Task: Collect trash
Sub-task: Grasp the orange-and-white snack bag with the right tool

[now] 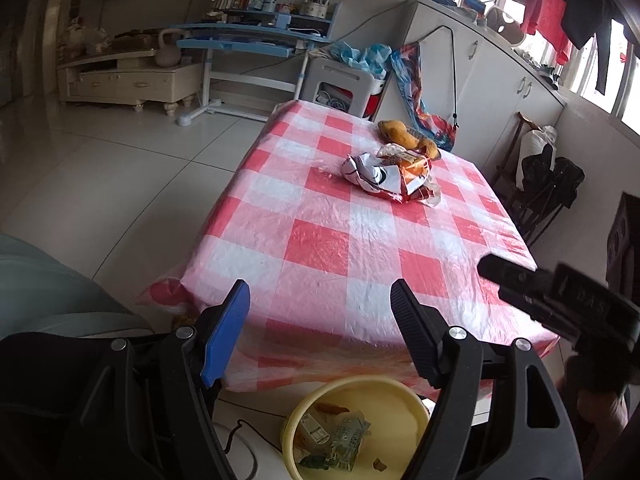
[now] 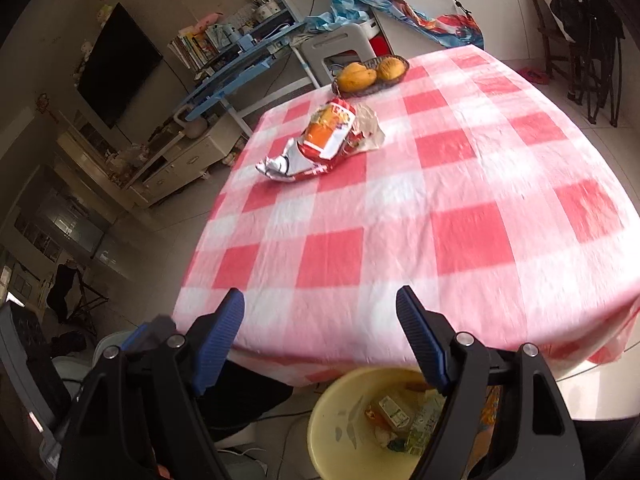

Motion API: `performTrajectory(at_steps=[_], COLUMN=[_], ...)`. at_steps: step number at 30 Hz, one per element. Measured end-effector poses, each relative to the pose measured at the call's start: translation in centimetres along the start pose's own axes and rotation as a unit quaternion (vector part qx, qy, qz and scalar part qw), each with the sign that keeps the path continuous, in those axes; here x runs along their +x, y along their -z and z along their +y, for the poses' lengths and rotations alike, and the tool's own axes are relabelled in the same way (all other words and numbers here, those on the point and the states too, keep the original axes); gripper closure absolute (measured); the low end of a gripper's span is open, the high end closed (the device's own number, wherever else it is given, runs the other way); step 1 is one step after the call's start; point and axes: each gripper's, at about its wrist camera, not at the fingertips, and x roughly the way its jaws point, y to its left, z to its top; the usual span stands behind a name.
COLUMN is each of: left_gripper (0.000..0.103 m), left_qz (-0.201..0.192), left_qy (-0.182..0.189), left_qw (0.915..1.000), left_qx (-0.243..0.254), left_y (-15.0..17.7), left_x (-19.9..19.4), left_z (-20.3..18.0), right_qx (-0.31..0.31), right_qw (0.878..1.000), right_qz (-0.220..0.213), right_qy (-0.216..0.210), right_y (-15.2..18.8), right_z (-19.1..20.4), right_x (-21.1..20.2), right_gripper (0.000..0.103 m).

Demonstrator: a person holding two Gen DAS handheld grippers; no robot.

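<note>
A bench [image 1: 320,240] draped in red-and-white checked plastic is seen from its near edge. Both tongs, left [image 1: 320,292] and right [image 2: 320,300], are tilted downward over that edge, spread wide with nothing between them. Below stands a yellow bin [image 2: 332,436] holding cartons. Crumpled snack wrappers [image 1: 390,178] lie far across the bench, just beside a fruit basket [image 2: 372,70]. Only the left view shows the right tongs from outside.

My table wears a red-and-white checked plastic cloth [image 1: 340,240]. On it: a crumpled red, orange and silver snack wrapper [image 1: 390,178]. Below: my pale yellow round bin [image 2: 340,432].
</note>
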Motion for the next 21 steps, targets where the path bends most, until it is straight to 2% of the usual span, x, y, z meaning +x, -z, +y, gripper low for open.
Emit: performTrajectory(at_steps=[5, 11, 15, 16, 17, 19, 21], left_gripper=[0.032, 0.03, 0.029, 0.029, 0.029, 0.029, 0.028], left_qz=[-0.008, 0.003, 0.01, 0.012, 0.012, 0.013, 0.014], left_qy=[-0.004, 0.003, 0.007, 0.007, 0.006, 0.005, 0.004], left_qw=[0.9999, 0.9997, 0.999, 0.9988, 0.9986, 0.9982, 0.9978], left_qx=[-0.007, -0.025, -0.044, -0.048, -0.051, -0.059, -0.064], left_y=[-0.6, -1.1, -1.2, -1.3, -1.3, -1.4, -1.5], left_x=[0.3, 1.5, 1.8, 1.9, 1.9, 2.0, 2.2], left_z=[0.2, 0.3, 0.9, 1.1, 1.2, 1.5, 1.7], right_qx=[0.005, 0.062, 0.076, 0.073, 0.064, 0.043, 0.009], right_qw=[1.0, 0.998, 0.996, 0.996, 0.997, 0.997, 0.998], right_qz=[-0.004, 0.013, 0.032, 0.034, 0.036, 0.047, 0.057], right_qy=[-0.002, -0.011, 0.026, 0.032, 0.039, 0.031, 0.025], right_y=[-5.0, -8.9, -10.3, -10.4, -10.4, -10.1, -9.6], right_z=[1.1, 1.6, 1.5, 1.4, 1.3, 1.2, 1.0], right_x=[3.6, 10.1, 14.1, 14.7, 14.8, 14.6, 13.6], right_gripper=[0.028, 0.028, 0.03, 0.041, 0.058, 0.068, 0.072])
